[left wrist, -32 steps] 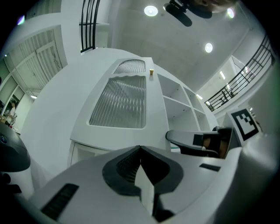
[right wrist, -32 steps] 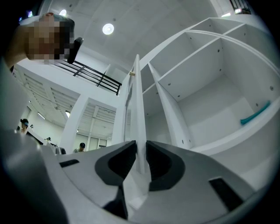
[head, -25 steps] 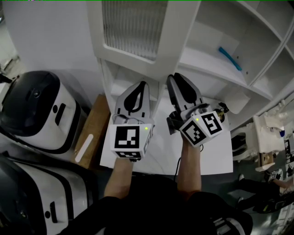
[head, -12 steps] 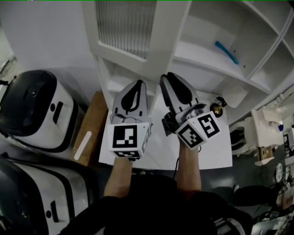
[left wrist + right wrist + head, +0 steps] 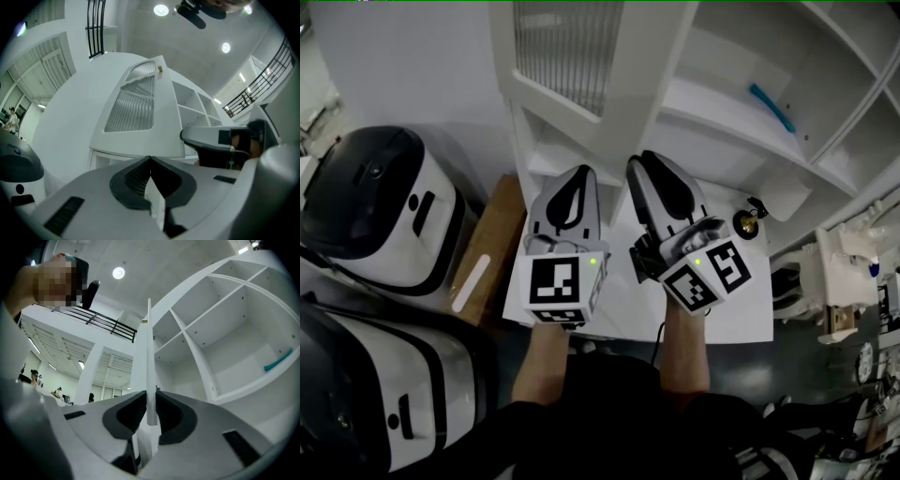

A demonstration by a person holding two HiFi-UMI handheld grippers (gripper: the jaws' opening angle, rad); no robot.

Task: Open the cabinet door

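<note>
On my right gripper (image 5: 150, 403) the jaws pinch the thin edge of the door (image 5: 149, 333), which stands swung open from the cabinet (image 5: 712, 117). On the left gripper (image 5: 150, 160) the jaws are pressed together, empty. If I pull off the hinge arc, I fear this shallow hold slips.

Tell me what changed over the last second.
The right gripper, jaws clamped on the cabinet door edge, shifted slightly left toward the left gripper, apparently swinging the door a little further open. Nothing was taken hold of or let go. The left gripper, jaws together and empty, and the blue stick on the shelf stayed as they were.
</note>
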